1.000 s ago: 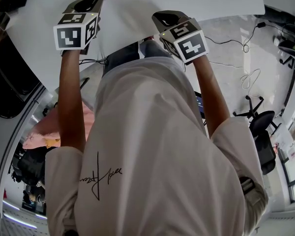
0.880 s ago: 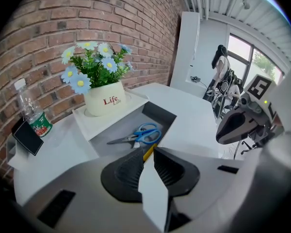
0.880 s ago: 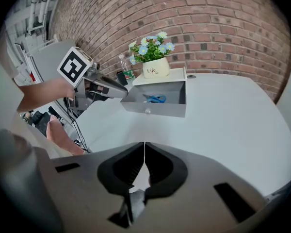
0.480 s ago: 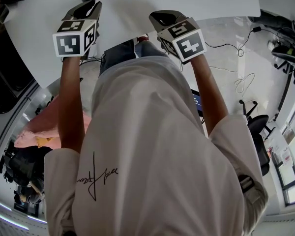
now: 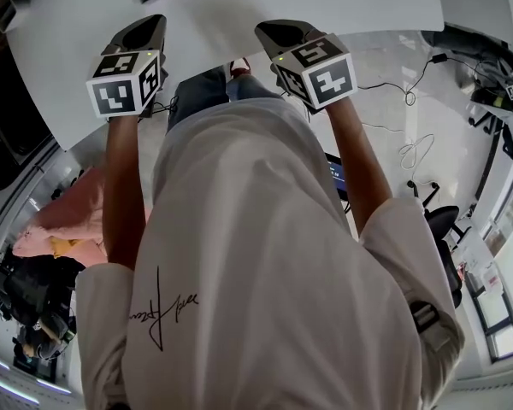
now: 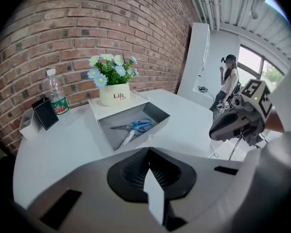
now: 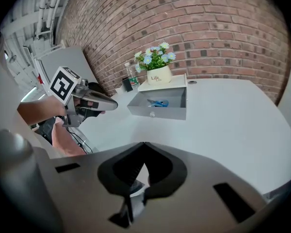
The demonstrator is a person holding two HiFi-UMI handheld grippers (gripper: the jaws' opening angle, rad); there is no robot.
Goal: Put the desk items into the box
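The left gripper (image 6: 147, 152) has just closed its ribbed black fingers; they now meet with nothing between them. The right gripper (image 7: 143, 148) also has its fingers together and carries nothing. Both hang over the near edge of the smooth white worktop (image 6: 63, 149). Far across it sits the box (image 6: 153, 111), a grey rectangular tray with thin flat walls. Inside lie scissors (image 6: 134, 125) with blue loop handles and a slim white pen-like stick (image 6: 126, 137). Just behind the box stands a round cream pot of pale blue flowers (image 6: 114, 95). To the left are a clear plastic bottle (image 6: 56, 93) and a black card (image 6: 45, 114), in front of a rough brick wall (image 6: 87, 23).
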